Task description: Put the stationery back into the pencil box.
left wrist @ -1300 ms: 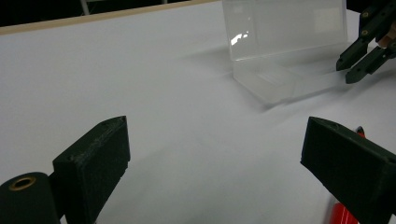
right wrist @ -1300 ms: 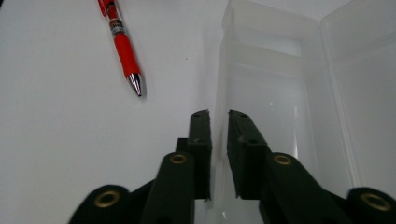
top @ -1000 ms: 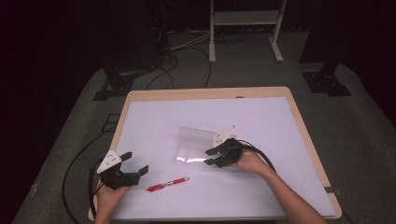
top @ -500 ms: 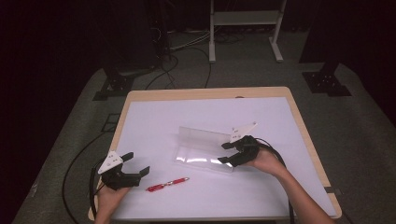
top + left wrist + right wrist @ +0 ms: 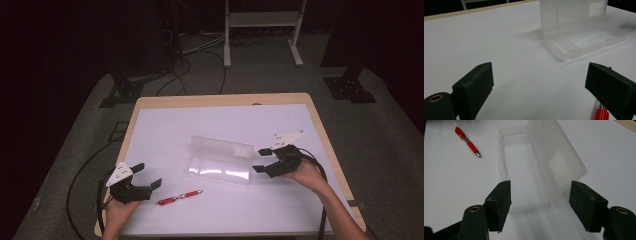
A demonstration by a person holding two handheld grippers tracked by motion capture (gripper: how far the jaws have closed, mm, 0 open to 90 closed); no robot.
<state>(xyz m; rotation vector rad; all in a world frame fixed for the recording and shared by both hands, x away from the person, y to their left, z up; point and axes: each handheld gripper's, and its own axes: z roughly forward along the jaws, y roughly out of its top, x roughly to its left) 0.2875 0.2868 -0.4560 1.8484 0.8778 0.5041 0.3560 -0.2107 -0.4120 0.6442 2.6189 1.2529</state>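
With both the left gripper (image 5: 148, 181) and right gripper (image 5: 262, 159) held wide open and empty, the light open case (image 5: 220, 160) could be knocked sideways or its upright lid snapped shut if clipped while the red pen (image 5: 178, 197) is fetched.

No legible text, perhaps too blurred, on box (image 5: 220, 160) or pen (image 5: 179, 197).

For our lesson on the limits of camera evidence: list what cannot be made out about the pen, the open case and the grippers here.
- Red pen: left gripper view's bottom edge and a jaw hide most of it.
- Pen print: too small in the high view.
- Clear case: near end behind the jaws in the right gripper view.
- Left gripper, right gripper: both open.
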